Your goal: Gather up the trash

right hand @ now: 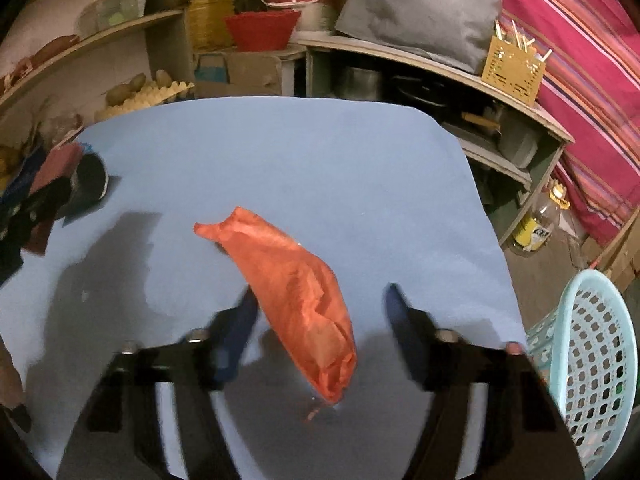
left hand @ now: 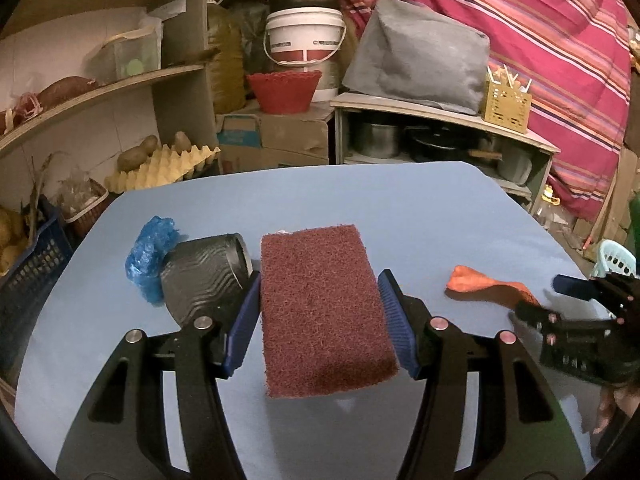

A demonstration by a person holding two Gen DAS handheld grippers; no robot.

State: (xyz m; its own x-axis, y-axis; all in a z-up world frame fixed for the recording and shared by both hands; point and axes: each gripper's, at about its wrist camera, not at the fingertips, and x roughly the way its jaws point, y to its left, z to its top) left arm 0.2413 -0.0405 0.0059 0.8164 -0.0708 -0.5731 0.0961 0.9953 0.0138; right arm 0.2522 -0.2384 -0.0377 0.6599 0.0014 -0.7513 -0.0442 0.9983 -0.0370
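Left gripper point(left hand: 320, 312): both blue pads press the long sides of a maroon scouring pad point(left hand: 324, 312), which is clamped between them and casts a shadow on the table below.
Right gripper point(right hand: 320, 332): fingers spread wide, gripping nothing; an orange plastic bag point(right hand: 296, 300) lies between them, against the left finger and apart from the right.
Beside the left fingers: a dark ribbed cup point(left hand: 208, 276) on its side, just beside the left pad, with a crumpled blue plastic wad point(left hand: 150, 256) touching its far side.
Surface: blue table point(left hand: 360, 200).
Off the table's right edge: a pale blue perforated basket point(right hand: 592, 364) on the floor.
Background: shelves, an egg tray point(left hand: 164, 168) with potatoes, a white bucket point(left hand: 304, 36), a red bowl point(left hand: 284, 90).
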